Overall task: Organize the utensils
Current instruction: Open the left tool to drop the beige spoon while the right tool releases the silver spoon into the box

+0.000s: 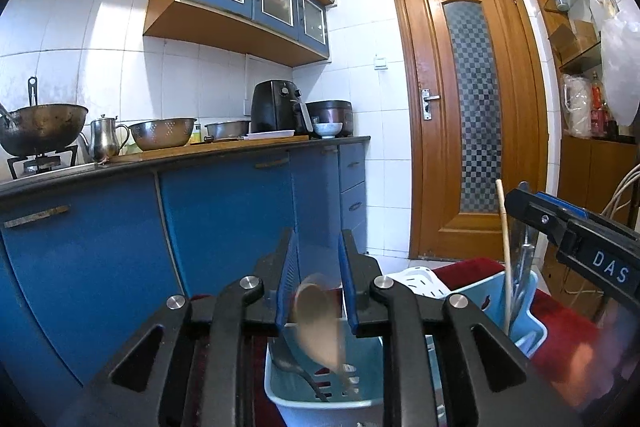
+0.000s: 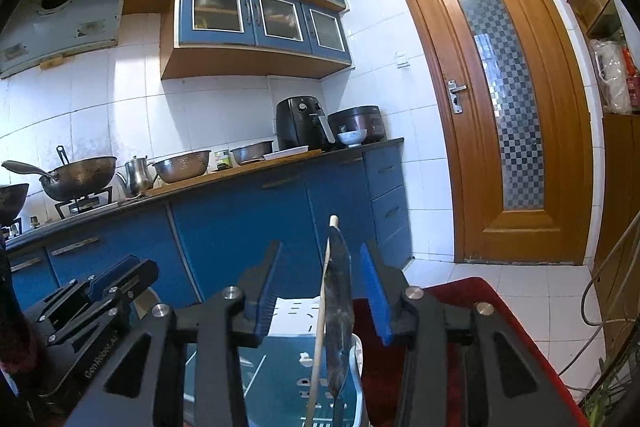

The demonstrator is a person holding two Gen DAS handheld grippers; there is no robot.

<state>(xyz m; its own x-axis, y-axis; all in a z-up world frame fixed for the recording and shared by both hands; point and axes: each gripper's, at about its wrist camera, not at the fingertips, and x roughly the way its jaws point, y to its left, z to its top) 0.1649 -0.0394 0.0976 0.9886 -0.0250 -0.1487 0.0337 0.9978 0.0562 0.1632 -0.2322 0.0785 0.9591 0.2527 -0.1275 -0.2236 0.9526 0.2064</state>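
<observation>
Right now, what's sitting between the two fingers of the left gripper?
In the left wrist view, a blurred wooden spoon sits between the left gripper fingers, above the light blue basket. The jaws stand apart.

A wooden spoon (image 1: 318,323), blurred, stands with its bowl up over a light blue basket (image 1: 280,387); a dark ladle (image 1: 296,371) lies inside it. At 2 o'clock a second blue holder (image 1: 528,311) keeps a wooden stick (image 1: 505,259) upright beside a dark blade (image 2: 339,311).
</observation>
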